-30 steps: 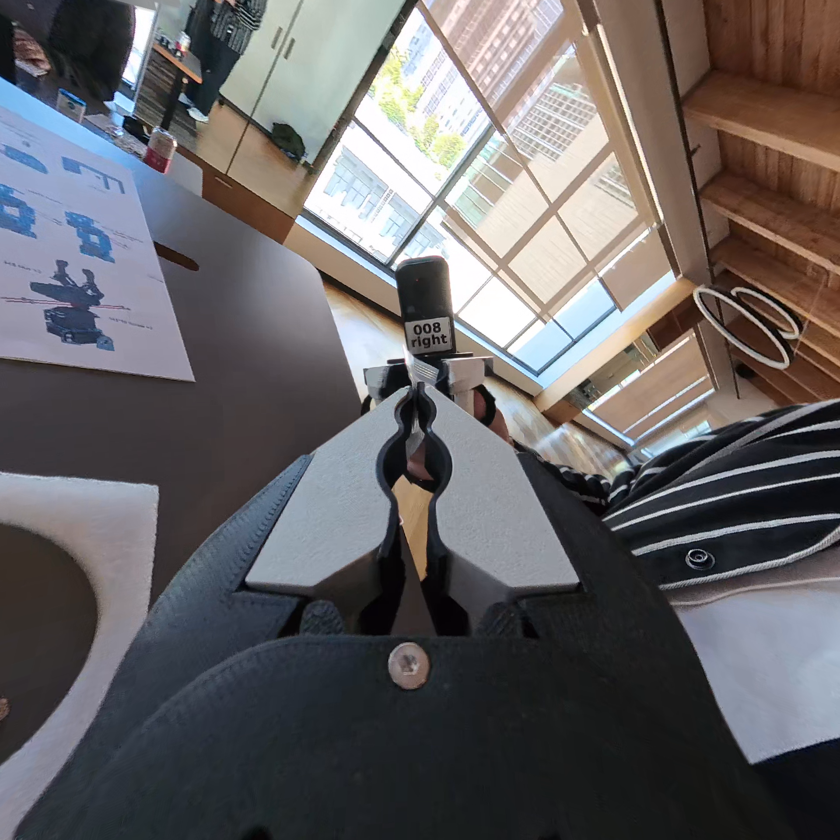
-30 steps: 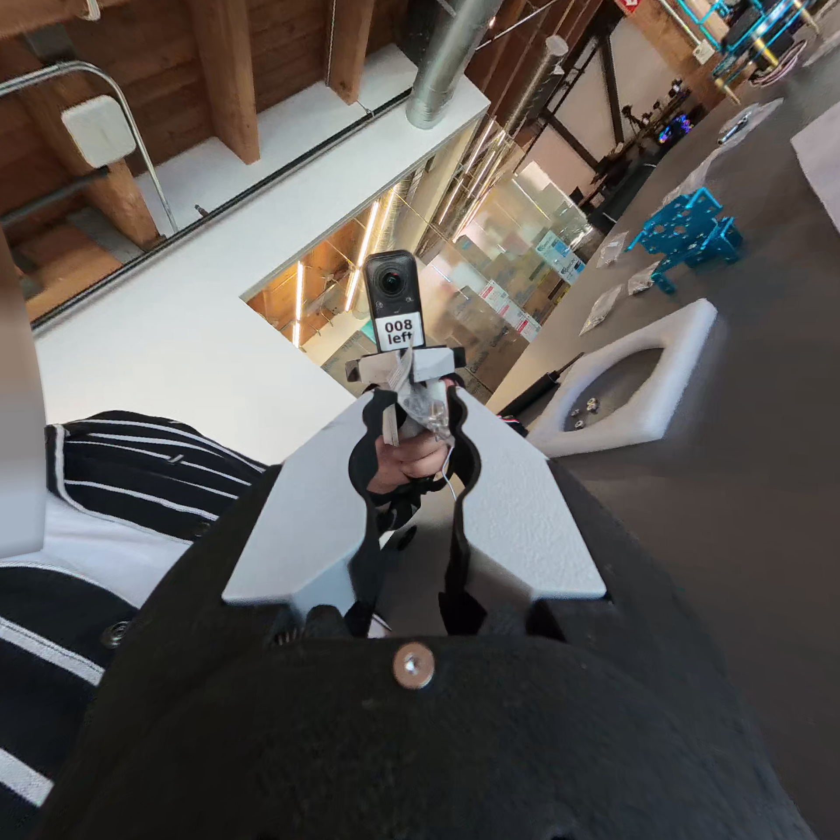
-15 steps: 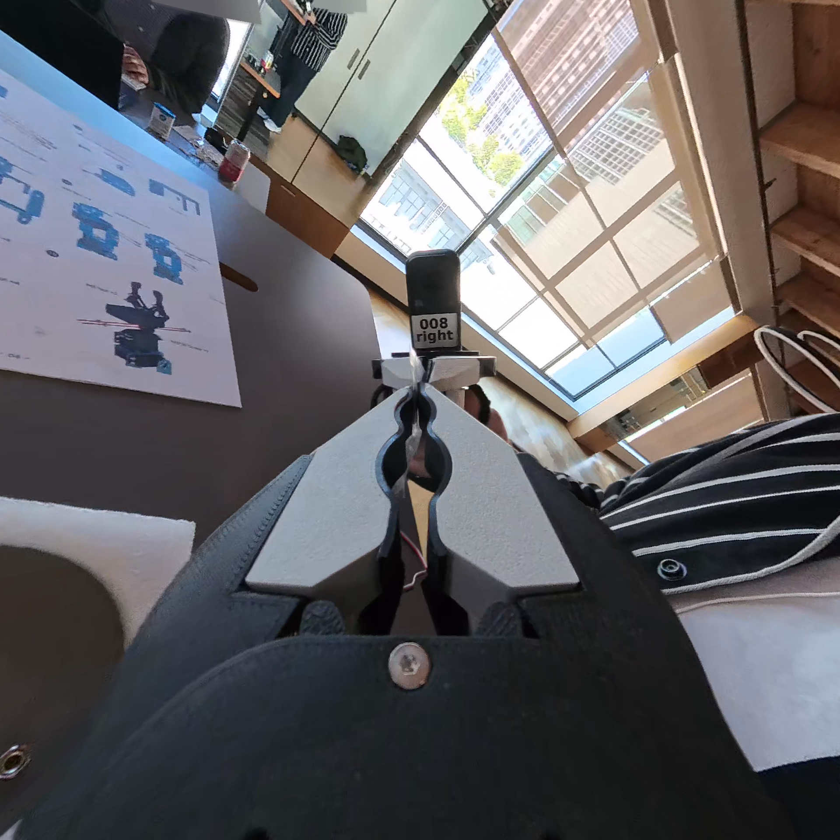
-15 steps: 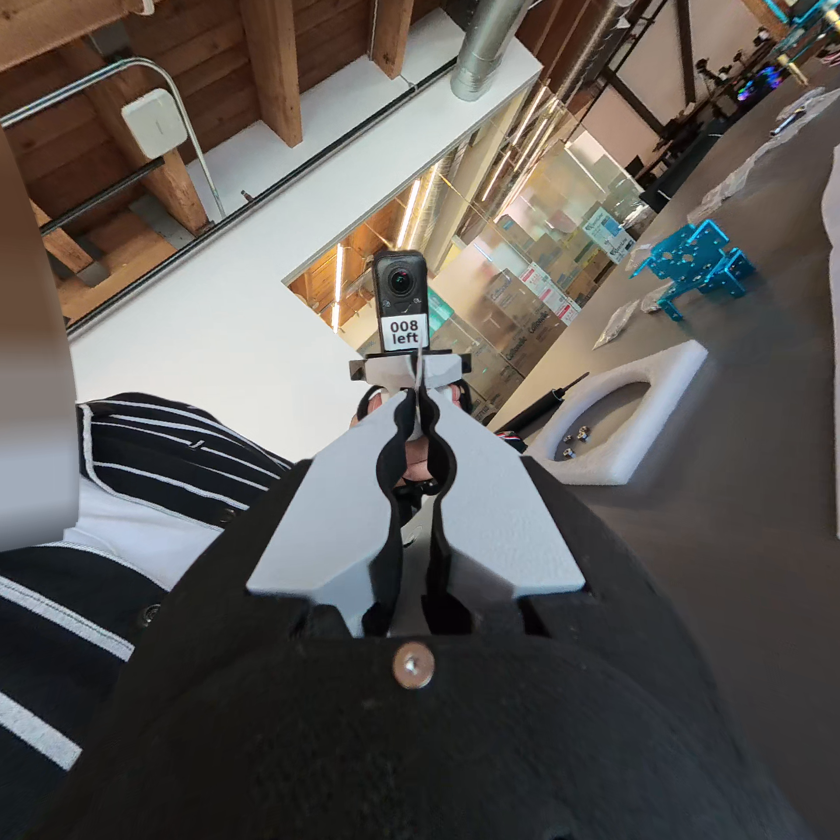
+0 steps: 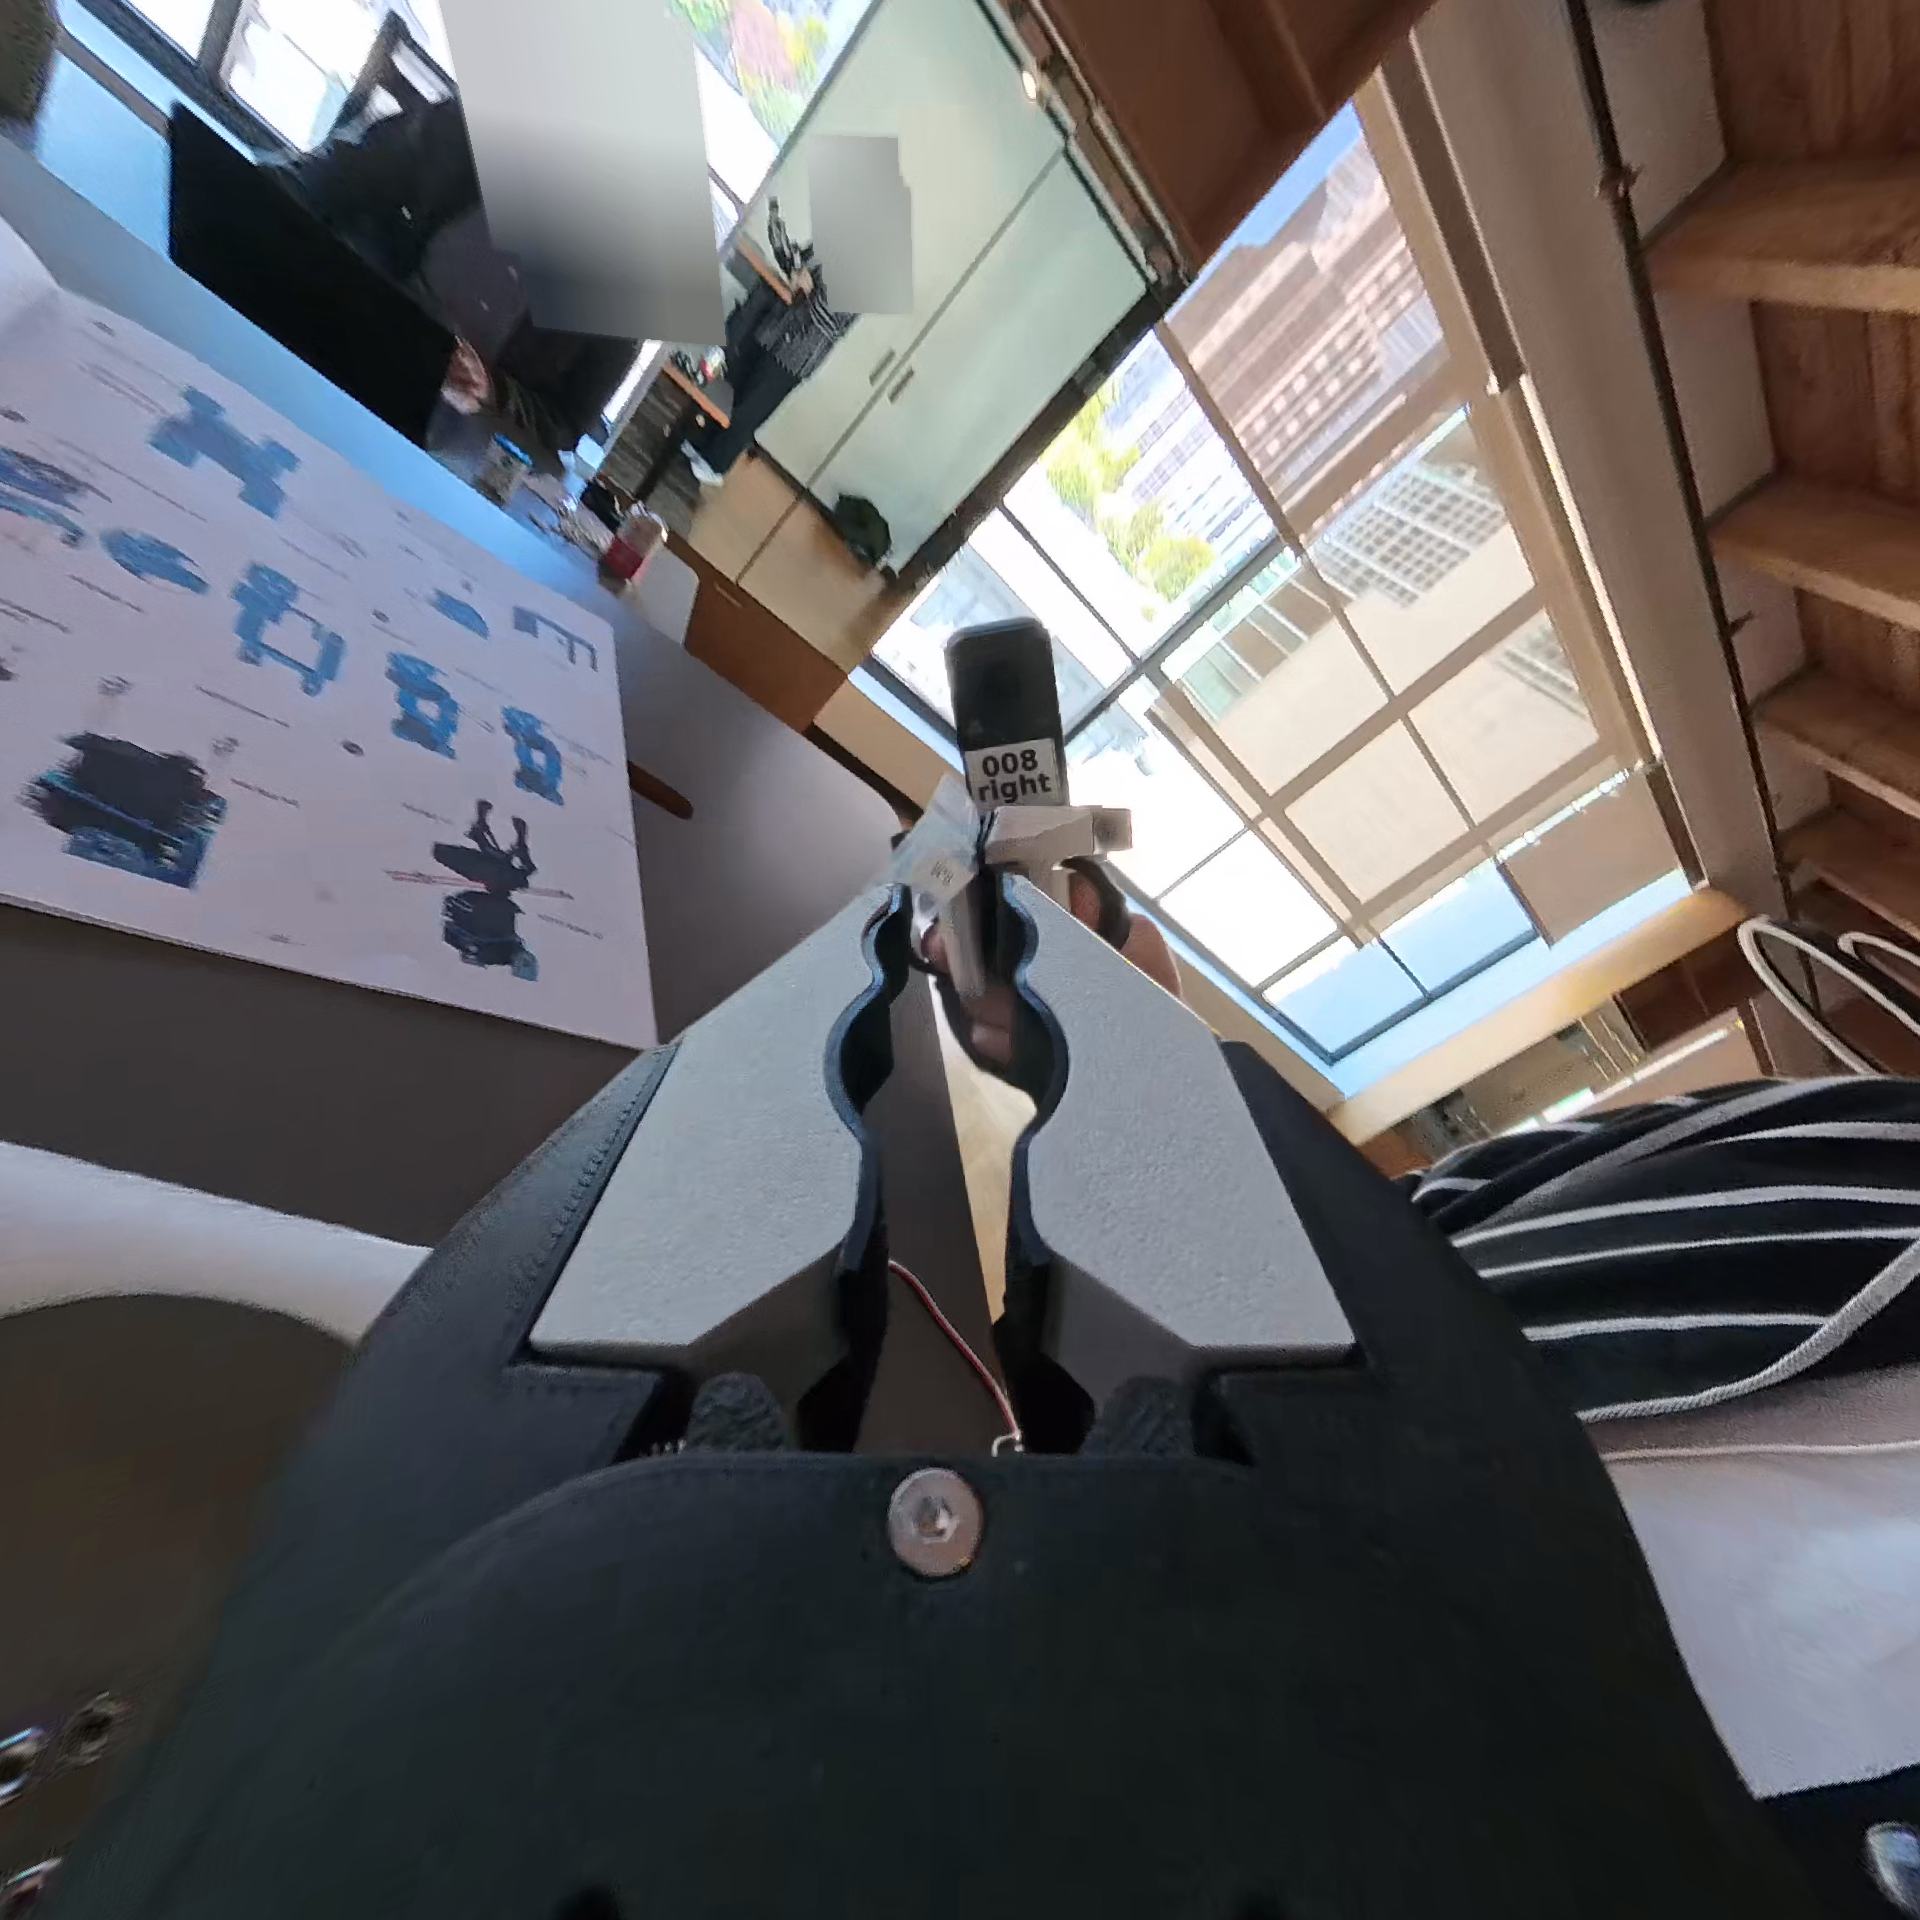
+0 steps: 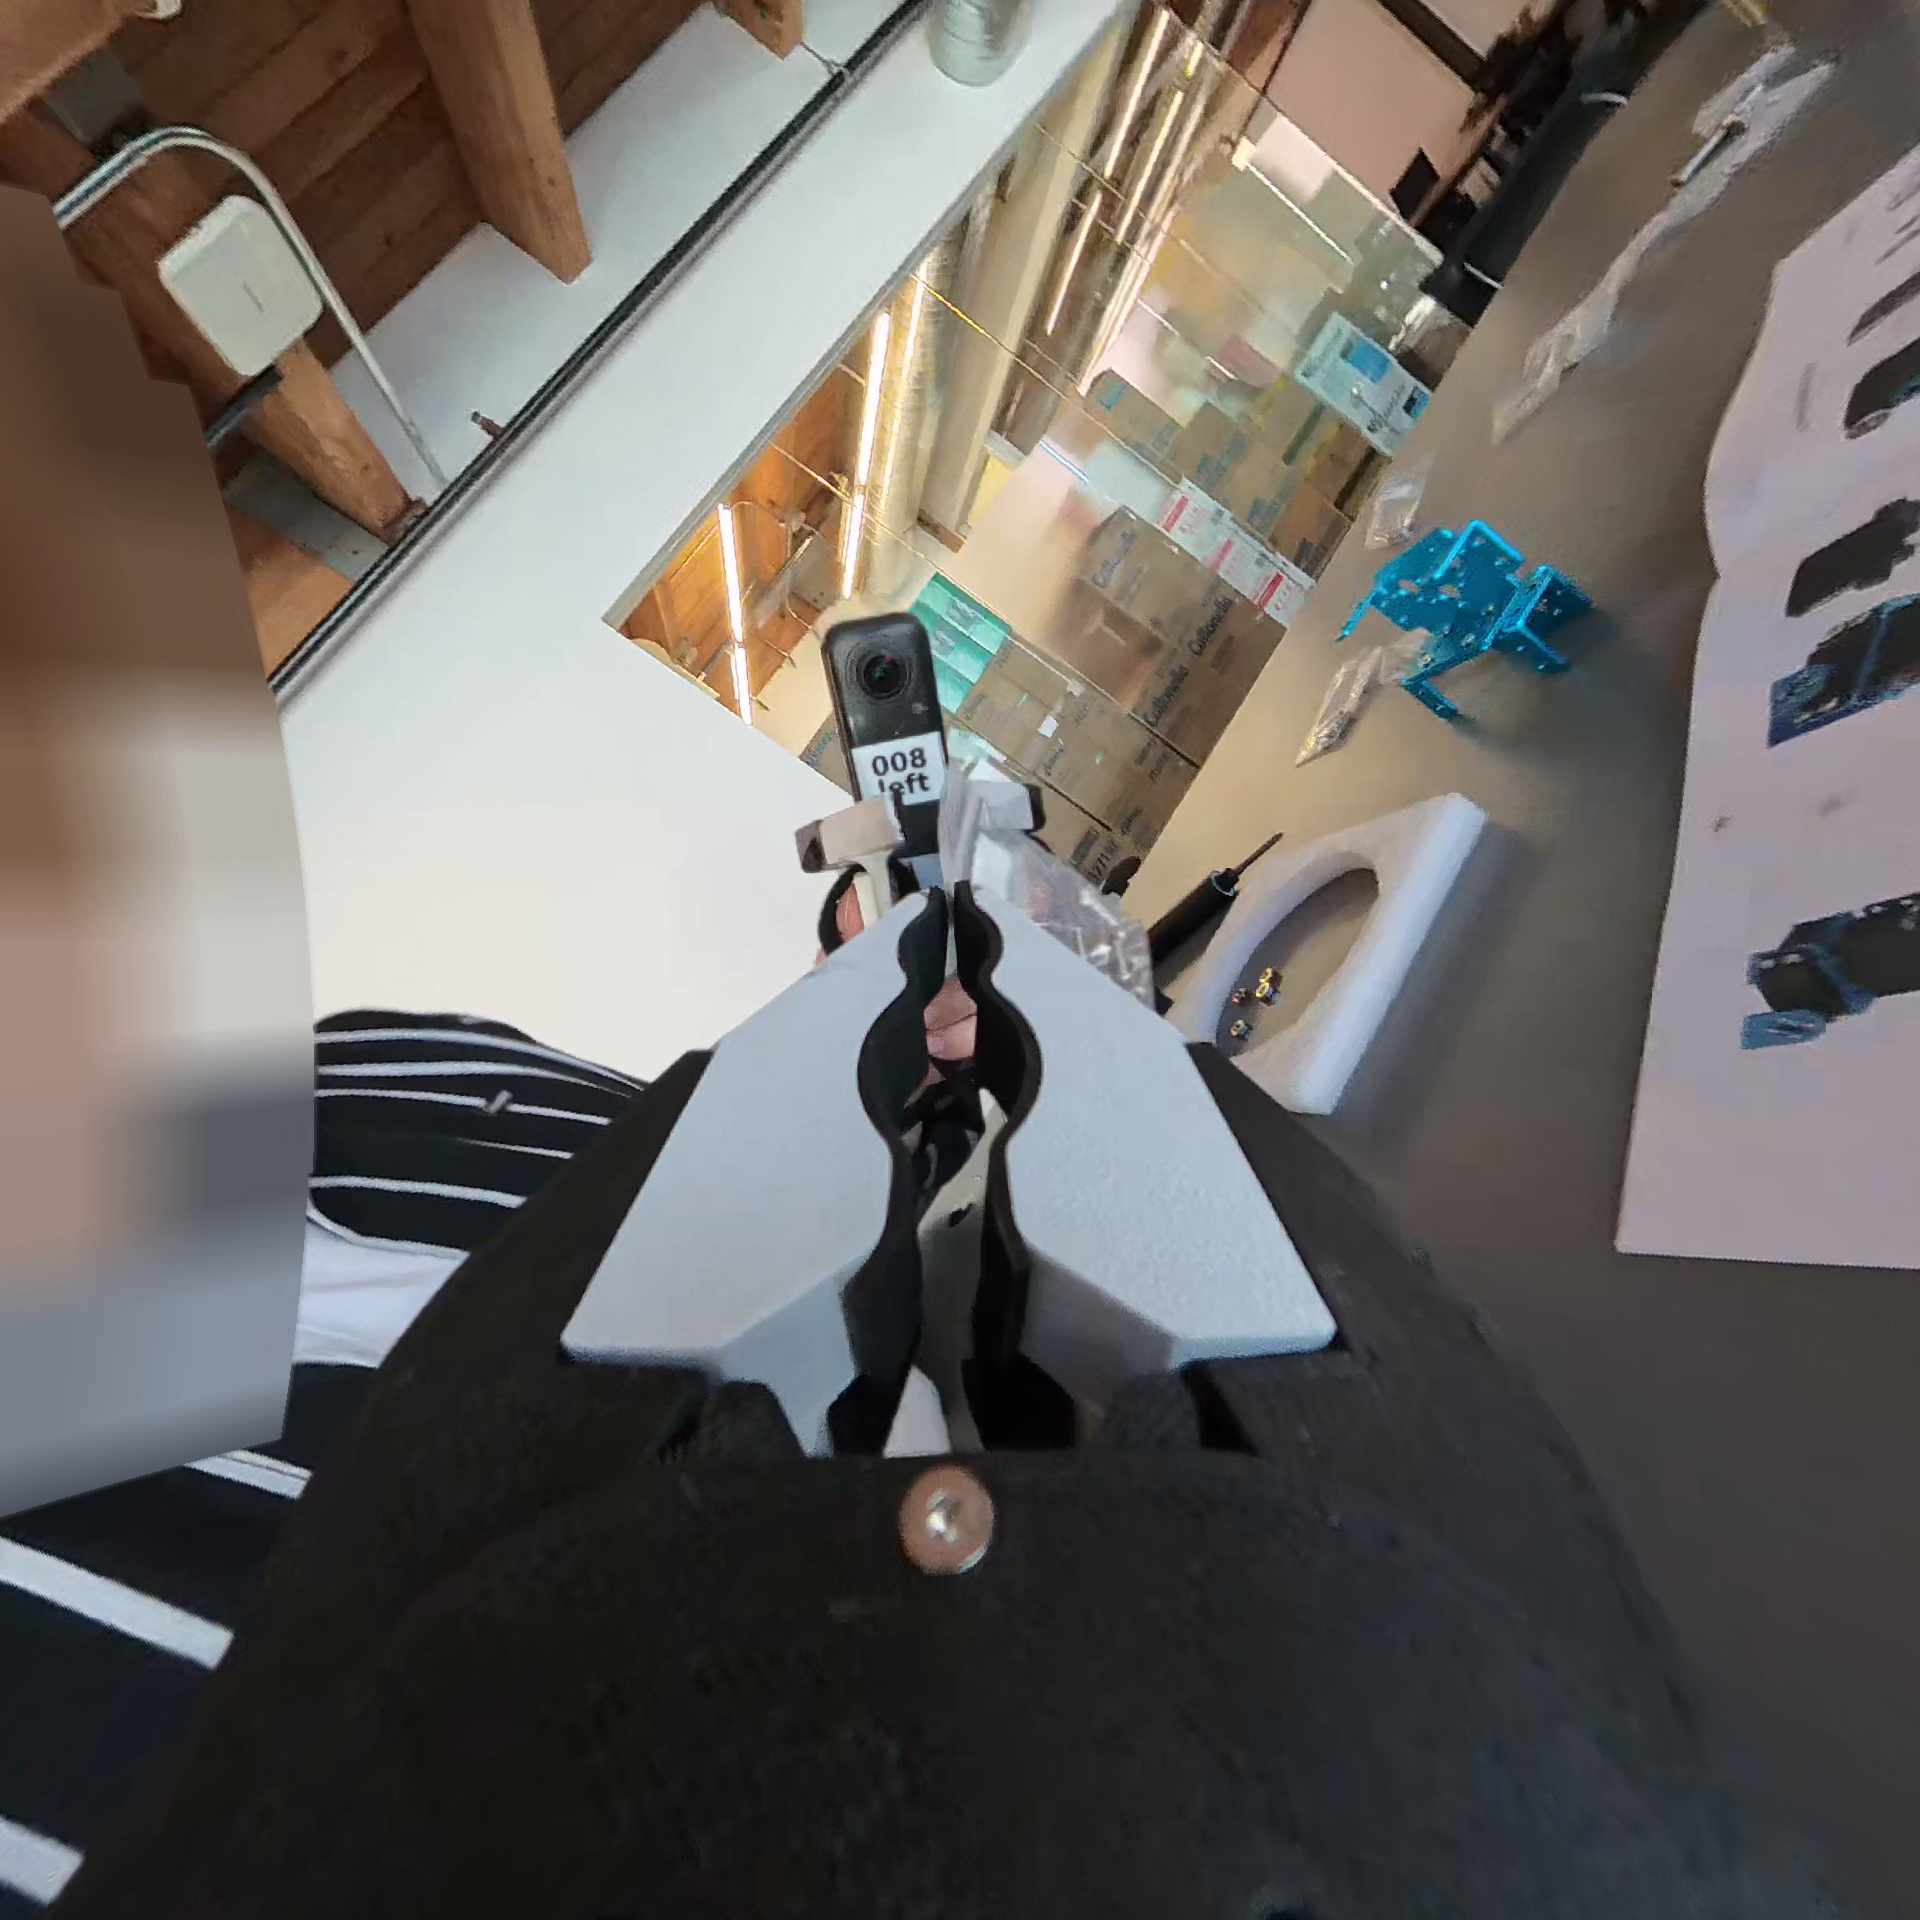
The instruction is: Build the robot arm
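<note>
A small clear plastic bag of screws [image 6: 1049,894] hangs in the air between my two grippers, which point at each other. My right gripper [image 6: 948,902] is shut on the bag's edge, and the bag bulges to the right of its tips. In the left wrist view the bag [image 5: 940,857] sits at my left gripper's [image 5: 954,899] tips. The left jaws stand a little apart around the bag's flat strip without pinching it. Each view shows the other gripper beyond the bag, with a hand behind it.
On the dark table [image 6: 1558,1039] lie a white foam tray [image 6: 1382,914] holding small metal fasteners [image 6: 1252,987], a black screwdriver [image 6: 1216,904], a blue metal bracket assembly [image 6: 1475,613], clear parts bags [image 6: 1351,696] and a printed instruction sheet [image 5: 312,675]. A striped sleeve [image 5: 1662,1195] is close. Across from one pair of fingers to the other is roughly 5 cm.
One second ago the left gripper held the bag and the right was open. The right then shut on the bag, and now the left jaws have parted. Both views have swung.
</note>
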Demonstrator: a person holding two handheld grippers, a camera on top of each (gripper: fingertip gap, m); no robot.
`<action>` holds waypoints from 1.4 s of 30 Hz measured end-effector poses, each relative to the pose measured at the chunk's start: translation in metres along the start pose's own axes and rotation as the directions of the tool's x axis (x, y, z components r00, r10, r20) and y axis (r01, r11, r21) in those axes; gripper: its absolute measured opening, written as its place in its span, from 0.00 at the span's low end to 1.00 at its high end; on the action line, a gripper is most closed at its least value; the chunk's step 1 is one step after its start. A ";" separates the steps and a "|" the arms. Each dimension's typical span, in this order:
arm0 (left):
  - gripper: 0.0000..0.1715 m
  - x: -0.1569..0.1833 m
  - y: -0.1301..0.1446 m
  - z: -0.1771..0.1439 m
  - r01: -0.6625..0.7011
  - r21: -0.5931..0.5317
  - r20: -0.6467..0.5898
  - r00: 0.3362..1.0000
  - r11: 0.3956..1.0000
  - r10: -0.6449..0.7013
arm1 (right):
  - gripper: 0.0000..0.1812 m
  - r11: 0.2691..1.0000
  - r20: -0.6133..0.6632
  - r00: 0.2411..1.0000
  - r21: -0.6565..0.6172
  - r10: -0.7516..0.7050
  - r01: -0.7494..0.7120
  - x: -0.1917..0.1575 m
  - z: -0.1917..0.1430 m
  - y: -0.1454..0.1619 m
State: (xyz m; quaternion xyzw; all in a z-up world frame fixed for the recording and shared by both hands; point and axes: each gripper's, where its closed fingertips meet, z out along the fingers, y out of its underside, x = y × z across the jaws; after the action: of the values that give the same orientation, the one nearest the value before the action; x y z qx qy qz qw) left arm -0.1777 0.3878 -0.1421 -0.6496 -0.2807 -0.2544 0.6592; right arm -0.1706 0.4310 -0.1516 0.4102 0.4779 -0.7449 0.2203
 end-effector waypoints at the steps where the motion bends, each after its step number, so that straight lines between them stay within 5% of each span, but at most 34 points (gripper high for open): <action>1: 0.08 -0.001 -0.005 -0.005 -0.004 0.021 0.006 1.000 1.000 0.004 | 0.00 1.000 0.003 1.000 0.000 0.022 -0.022 -0.002 -0.001 -0.007; 6: 0.10 0.001 -0.023 -0.017 -0.027 0.088 0.001 1.000 0.996 0.027 | 0.00 0.989 0.065 0.987 -0.006 0.148 -0.148 -0.022 -0.003 -0.033; 11: 0.20 0.013 -0.034 -0.001 -0.160 0.041 -0.022 0.987 0.986 0.161 | 0.00 0.981 0.093 0.977 -0.046 0.192 -0.189 -0.030 0.005 -0.028; 14: 0.16 0.005 -0.025 0.006 -0.186 -0.095 0.056 0.980 0.978 0.192 | 0.00 0.995 0.007 0.997 -0.064 0.071 -0.071 -0.019 0.008 -0.014; 16: 0.00 -0.005 -0.010 0.000 -0.148 -0.182 0.133 0.976 0.972 0.173 | 0.00 0.989 -0.145 0.979 -0.063 -0.142 0.135 0.002 0.004 -0.002; 19: 0.00 -0.014 0.029 -0.006 0.018 -0.238 0.178 0.984 0.971 0.026 | 0.00 0.890 -0.300 0.840 -0.090 -0.453 0.448 0.018 0.001 0.022; 22: 0.03 -0.019 0.060 -0.001 0.203 -0.194 0.164 0.971 0.960 -0.173 | 0.00 0.781 -0.402 0.682 -0.162 -0.611 0.604 0.029 0.002 0.043; 25: 0.09 -0.013 0.057 0.003 0.346 -0.075 0.064 0.937 0.935 -0.342 | 0.00 0.671 -0.416 0.556 -0.209 -0.720 0.712 0.023 0.008 0.056; 32: 0.06 -0.016 0.064 -0.002 0.360 -0.072 0.090 0.931 0.930 -0.354 | 0.00 0.328 -0.407 0.149 -0.415 -0.901 0.849 0.016 0.019 0.074; 42: 0.03 -0.006 0.062 -0.004 0.297 -0.078 0.023 0.955 0.952 -0.296 | 0.00 0.453 -0.445 0.291 -0.317 -0.847 0.833 0.007 0.021 0.075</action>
State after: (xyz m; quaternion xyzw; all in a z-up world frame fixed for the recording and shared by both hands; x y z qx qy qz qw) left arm -0.1384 0.3851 -0.1905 -0.6277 -0.3679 -0.3580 0.5853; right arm -0.1292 0.3796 -0.1929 0.2893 0.6699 -0.5912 -0.3436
